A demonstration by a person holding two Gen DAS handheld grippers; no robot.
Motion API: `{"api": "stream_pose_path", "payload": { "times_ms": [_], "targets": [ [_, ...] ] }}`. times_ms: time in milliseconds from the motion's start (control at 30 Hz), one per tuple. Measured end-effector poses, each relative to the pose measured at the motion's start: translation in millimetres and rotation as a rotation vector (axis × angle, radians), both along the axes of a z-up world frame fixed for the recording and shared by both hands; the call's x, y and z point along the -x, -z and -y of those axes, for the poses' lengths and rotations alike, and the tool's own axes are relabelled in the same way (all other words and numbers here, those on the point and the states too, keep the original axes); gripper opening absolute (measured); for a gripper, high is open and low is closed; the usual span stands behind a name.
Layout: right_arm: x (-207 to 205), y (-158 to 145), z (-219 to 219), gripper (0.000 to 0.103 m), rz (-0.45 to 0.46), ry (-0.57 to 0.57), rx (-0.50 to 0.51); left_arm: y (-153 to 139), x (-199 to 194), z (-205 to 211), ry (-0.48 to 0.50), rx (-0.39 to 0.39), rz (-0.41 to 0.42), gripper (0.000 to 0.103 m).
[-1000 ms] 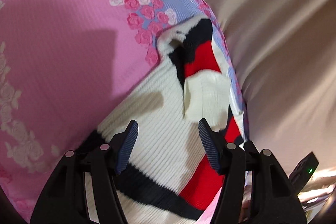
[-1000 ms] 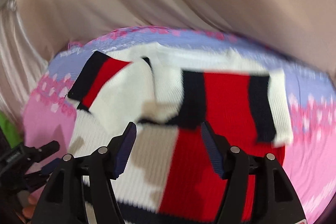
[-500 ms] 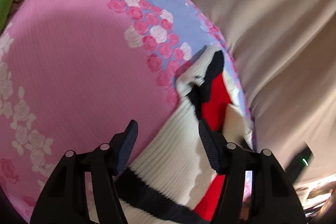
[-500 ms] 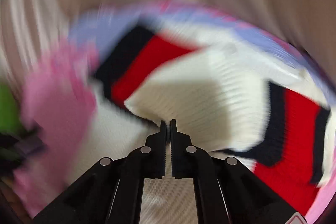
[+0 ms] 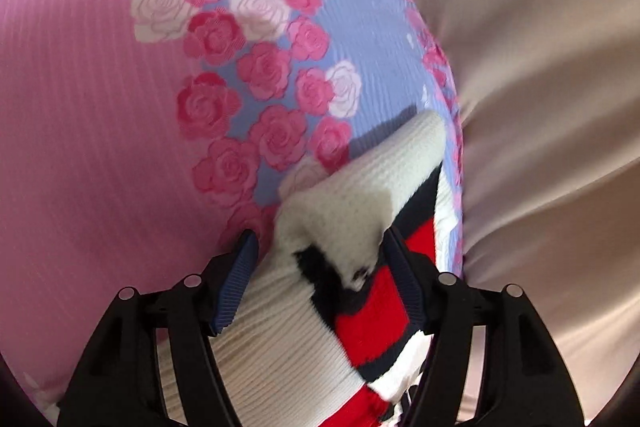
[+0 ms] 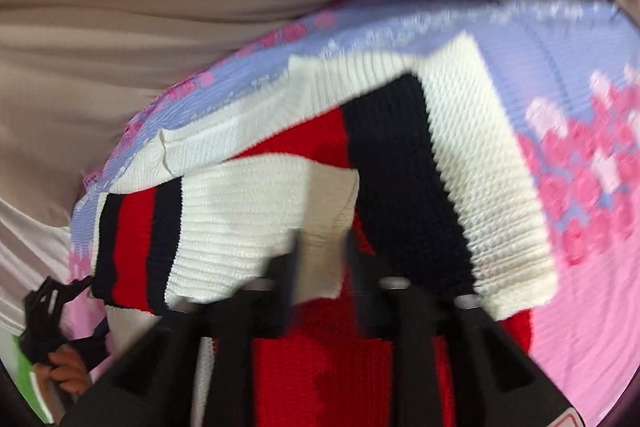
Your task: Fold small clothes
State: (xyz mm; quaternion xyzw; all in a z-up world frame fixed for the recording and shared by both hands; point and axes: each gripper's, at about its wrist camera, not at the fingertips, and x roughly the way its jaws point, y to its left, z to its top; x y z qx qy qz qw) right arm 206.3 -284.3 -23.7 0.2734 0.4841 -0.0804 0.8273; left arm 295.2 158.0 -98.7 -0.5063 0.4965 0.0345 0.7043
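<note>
- Since earlier, sleeve now lies folded across the sweater.
- Knit: white ribbing, navy and red bands.
- Left gripper gapes wide astride a fold, not pinching.
- Right gripper, blurred, has just been opening; grasp unclear.

We see a bed covered by a pink sheet with fine ribbing, and along its edge runs a lilac band printed with pink and white roses. Beyond that edge, toward two o'clock in the left wrist view, hangs a beige curtain in soft folds. Directly on the sheet lies a knitted sweater in white, red and navy stripes, partly folded over itself, with one ribbed corner reaching onto the lilac band at twelve o'clock in the right wrist view.
</note>
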Motion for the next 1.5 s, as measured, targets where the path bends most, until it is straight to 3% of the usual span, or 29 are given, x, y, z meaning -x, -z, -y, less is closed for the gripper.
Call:
{"api": "stream_pose_path", "payload": {
  "times_ms": [33, 100, 133, 167, 200, 267, 333, 400, 433, 467, 500, 567, 633, 700, 733, 800, 933, 967, 1033, 1067, 1200, 1233, 1300, 1367, 1500],
  "targets": [
    [2.2, 3.6, 0.7, 0.062, 0.009, 0.012, -0.023, -0.6, -1.4, 1.3, 0.010, -0.006, 0.004, 0.061],
    [6.3, 9.4, -7.2, 0.066, 0.012, 0.032, -0.042, -2.3, -3.3, 2.3, 0.004, -0.017, 0.012, 0.051],
    [7.0, 15.6, -8.8, 0.055, 0.004, 0.026, -0.048, -2.9, -4.4, 3.7, 0.005, -0.024, 0.009, 0.037],
    [2.7, 16.3, -11.9, 0.027, 0.001, 0.019, -0.038, -4.5, -6.5, 5.2, 0.010, -0.038, 0.003, 0.027],
    [-2.4, 16.8, -14.3, 0.010, -0.007, 0.008, -0.022, -8.0, -7.6, 5.0, 0.013, -0.048, 0.003, 0.024],
    [-5.0, -1.0, -9.8, 0.006, 0.039, 0.006, -0.076, -25.6, -6.6, 2.9, 0.008, -0.068, 0.051, 0.021],
    [8.7, -54.5, 2.1, 0.005, 0.216, 0.031, -0.093, -42.7, -3.8, 1.5, 0.027, -0.096, 0.099, 0.021],
    [23.3, -89.3, 10.0, 0.005, 0.323, 0.048, -0.049, -40.9, -6.0, 8.4, 0.059, -0.132, 0.098, 0.022],
    [30.0, -97.3, 15.7, 0.004, 0.353, 0.054, 0.007, -30.3, -11.9, 16.2, 0.093, -0.152, 0.063, 0.021],
    [23.6, -83.4, 19.5, 0.004, 0.273, 0.044, 0.100, -21.5, -15.5, 21.4, 0.108, -0.177, 0.026, 0.020],
    [13.3, -58.1, 23.3, 0.004, 0.159, 0.029, 0.146, -14.1, -16.0, 27.0, 0.112, -0.202, -0.006, 0.020],
    [6.5, -21.9, 32.5, 0.004, 0.038, 0.044, 0.086, -18.4, -13.5, 29.2, 0.106, -0.228, 0.020, 0.020],
    [21.0, -35.4, 35.7, 0.004, 0.130, 0.079, 0.040, -24.6, -12.6, 28.6, 0.112, -0.264, 0.044, 0.020],
    [28.7, -47.4, 33.6, 0.004, 0.198, 0.081, 0.057, -17.2, -15.1, 28.8, 0.111, -0.263, 0.022, 0.020],
    [26.6, -41.9, 33.7, 0.004, 0.178, 0.076, 0.073, -13.7, -14.4, 27.0, 0.098, -0.259, 0.010, 0.020],
    [18.1, -8.1, 39.4, 0.004, 0.045, 0.071, 0.046, -15.0, -10.3, 22.2, 0.080, -0.256, 0.011, 0.020],
    [31.3, -29.2, 37.2, 0.004, 0.183, 0.075, 0.016, -12.8, -8.9, 21.4, 0.085, -0.292, 0.018, 0.021],
    [26.9, -22.8, 34.7, 0.004, 0.159, 0.056, 0.053, -9.1, -9.8, 22.4, 0.083, -0.298, 0.011, 0.021],
    [8.4, 13.0, 34.2, 0.004, 0.009, 0.004, 0.094, -10.6, -12.3, 27.0, 0.096, -0.335, 0.012, 0.021],
    [5.5, 20.3, 33.1, 0.004, -0.001, -0.007, 0.078, -12.2, -13.8, 29.4, 0.109, -0.355, 0.013, 0.023],
    [26.1, -14.2, 34.8, 0.006, 0.089, 0.027, 0.031, -21.7, -3.2, 24.5, 0.131, -0.352, 0.059, 0.030],
    [38.3, -26.5, 31.3, 0.014, 0.110, 0.039, 0.061, -25.7, 2.1, 23.2, 0.139, -0.355, 0.072, 0.035],
    [58.7, -35.0, 26.5, 0.027, 0.115, 0.028, 0.077, -33.1, 15.5, 21.5, 0.140, -0.340, 0.091, 0.042],
    [71.5, -30.5, 21.9, 0.039, 0.088, 0.011, 0.081, -34.1, 25.6, 21.7, 0.112, -0.262, 0.100, 0.052],
    [56.6, -12.1, 21.9, 0.044, 0.018, 0.010, 0.078, -15.5, 19.6, 38.2, 0.077, -0.134, 0.023, 0.060]
  ]
}}
